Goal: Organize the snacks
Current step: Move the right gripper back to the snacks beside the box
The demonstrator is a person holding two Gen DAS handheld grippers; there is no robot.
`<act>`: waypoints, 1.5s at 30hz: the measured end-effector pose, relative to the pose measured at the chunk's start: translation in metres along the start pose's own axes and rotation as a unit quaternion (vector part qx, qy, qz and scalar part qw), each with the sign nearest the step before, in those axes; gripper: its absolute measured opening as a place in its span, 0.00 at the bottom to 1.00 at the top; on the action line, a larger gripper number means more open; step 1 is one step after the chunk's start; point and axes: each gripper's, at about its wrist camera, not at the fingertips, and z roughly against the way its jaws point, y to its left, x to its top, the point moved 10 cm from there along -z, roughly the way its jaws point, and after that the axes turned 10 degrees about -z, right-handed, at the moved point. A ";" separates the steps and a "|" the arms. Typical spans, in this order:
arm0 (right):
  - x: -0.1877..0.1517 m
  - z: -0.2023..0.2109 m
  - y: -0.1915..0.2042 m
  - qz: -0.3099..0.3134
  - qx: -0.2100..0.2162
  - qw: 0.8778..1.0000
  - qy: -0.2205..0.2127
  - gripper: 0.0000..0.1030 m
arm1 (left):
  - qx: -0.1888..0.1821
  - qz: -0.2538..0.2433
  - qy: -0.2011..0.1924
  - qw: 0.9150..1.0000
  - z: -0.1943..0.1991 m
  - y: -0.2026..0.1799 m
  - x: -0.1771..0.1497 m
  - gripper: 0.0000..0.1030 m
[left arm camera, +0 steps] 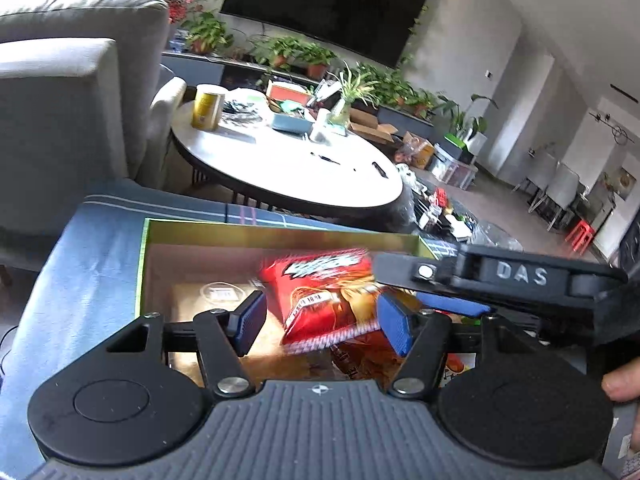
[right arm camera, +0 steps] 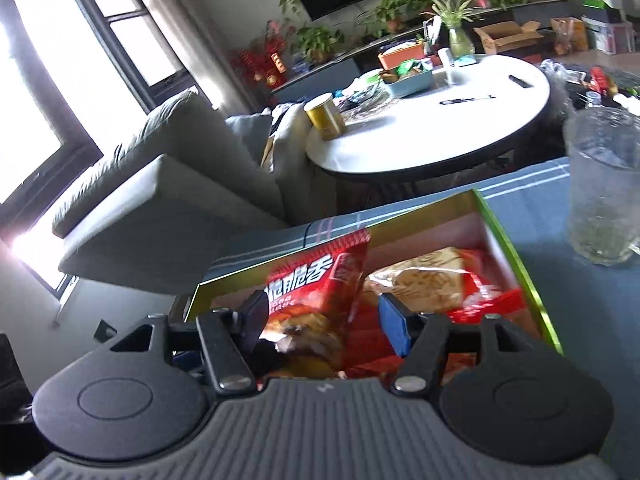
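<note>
**Red snack bag over the box, grip looks loose on both sides**

Both grippers sit over the green-rimmed box [left arm camera: 280, 231] on the blue cloth [left arm camera: 80, 264]. The red snack bag [left arm camera: 320, 300] stands tilted inside the box, above other packets; a pale packet [right arm camera: 420, 276] lies to its right in the right wrist view.

Left gripper [left arm camera: 320, 320]: jaws part open, bag btwn the pads. Right pad seems to touch the bag's edge, left pad stands clear of it. Not a grip.

Right gripper [right arm camera: 324, 320]: jaws part open too, bag btwn them. Left pad is close against the bag, right pad apart from it. Can't tell if it truly pinches; looks like no.

The right gripper's finger [left arm camera: 500, 276] crosses just beside the bag's top corner in the left view.

Risks from here:
- Bag is blurred in the left view, likely moving; w/ neither tool clamped it may flop sideways or land on edge rather than flat.
- 2 tools crowd 1 bag; fingers could knock together.
- Clear glass [right arm camera: 604, 184] stands near the box's right side; a wide swing of the right tool could tip it.
</note>
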 end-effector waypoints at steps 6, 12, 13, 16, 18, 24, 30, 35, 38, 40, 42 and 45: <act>-0.004 0.021 0.000 0.001 -0.004 1.000 -0.009 0.56 | 0.006 0.000 -0.011 1.000 0.028 -0.005 -0.001 0.58; -0.013 0.052 0.001 0.002 -0.003 1.000 -0.018 0.57 | 0.002 -0.004 -0.022 1.000 0.062 -0.015 -0.005 0.60; -0.017 0.058 0.002 0.004 -0.002 1.000 -0.017 0.57 | 0.001 -0.006 -0.026 1.000 0.067 -0.016 -0.006 0.61; -0.028 0.074 0.004 0.016 0.000 1.000 -0.016 0.57 | 0.007 -0.018 -0.035 0.999 0.086 -0.024 -0.012 0.65; -0.036 0.084 0.006 0.025 0.000 1.000 -0.018 0.57 | 0.013 -0.033 -0.035 0.999 0.097 -0.029 -0.017 0.65; -0.065 0.110 0.013 0.051 0.009 0.999 -0.014 0.57 | 0.013 -0.049 -0.040 0.998 0.129 -0.042 -0.037 0.69; -0.083 0.131 0.015 0.051 0.017 0.998 -0.014 0.57 | 0.025 -0.055 -0.049 0.997 0.162 -0.042 -0.057 0.70; -0.100 0.144 0.016 0.051 0.023 0.998 -0.014 0.57 | 0.052 -0.059 -0.049 0.996 0.190 -0.027 -0.081 0.74; -0.110 0.143 0.016 0.050 0.026 0.998 -0.006 0.57 | 0.064 -0.060 -0.037 0.995 0.201 -0.017 -0.099 0.76; -0.118 0.142 0.016 0.051 0.027 0.998 0.001 0.57 | 0.067 -0.065 -0.025 0.995 0.203 -0.014 -0.113 0.76; -0.122 0.142 0.016 0.051 0.027 0.998 0.005 0.57 | 0.067 -0.075 -0.008 0.995 0.202 -0.015 -0.127 0.76; -0.127 0.145 0.015 0.050 0.029 0.998 0.006 0.57 | 0.065 -0.097 0.017 0.993 0.197 -0.019 -0.148 0.76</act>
